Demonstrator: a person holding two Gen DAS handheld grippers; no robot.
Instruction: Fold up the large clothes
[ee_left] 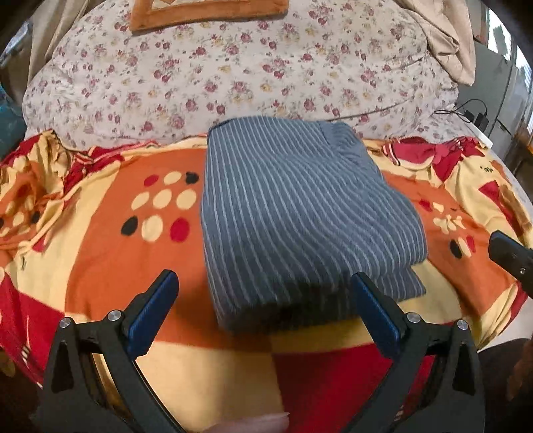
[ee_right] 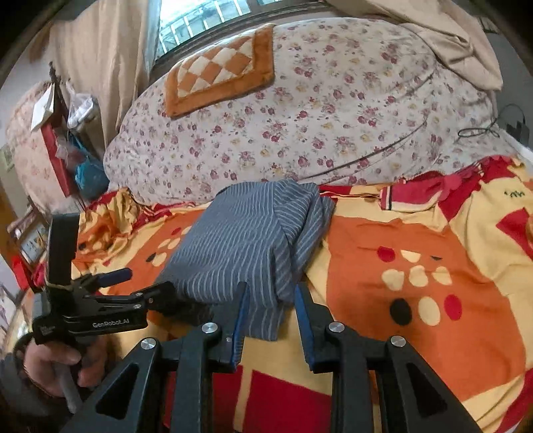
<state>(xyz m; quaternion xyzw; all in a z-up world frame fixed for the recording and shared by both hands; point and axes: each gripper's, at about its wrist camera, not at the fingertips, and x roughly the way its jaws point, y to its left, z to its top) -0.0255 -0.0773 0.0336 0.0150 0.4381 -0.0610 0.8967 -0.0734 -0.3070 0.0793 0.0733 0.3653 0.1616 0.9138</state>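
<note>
Blue-grey cloth with thin pale stripes, the folded garment (ee_left: 299,213) lies as a thick, squarish stack on the bed's blanket (ee_left: 110,239), a loud patchwork of orange, yellow and red with spots on it. Its far edge reaches almost to the floral duvet (ee_left: 206,83) heaped behind it, and an orange checked cushion (ee_right: 220,73) sits on top of that heap, below the window (ee_right: 203,16). A beige curtain (ee_right: 100,66) hangs at the left of the window. The left hand-held gripper (ee_left: 263,286) hangs low over the near edge of the stack with its blue-padded fingers (ee_left: 156,306) spread wide, one on each side of the near corner, holding nothing. The right hand-held gripper (ee_right: 271,299) sits at the garment's near right corner, where a loose fold droops onto the blanket; its fingers stand a little apart with the cloth's edge showing in the gap, but they are not pinching it. From the right wrist view the left tool is seen side-on at the left, gripped by the person's hand (ee_right: 63,366). A black cable (ee_left: 466,115) trails across the far right edge of the bed.
</note>
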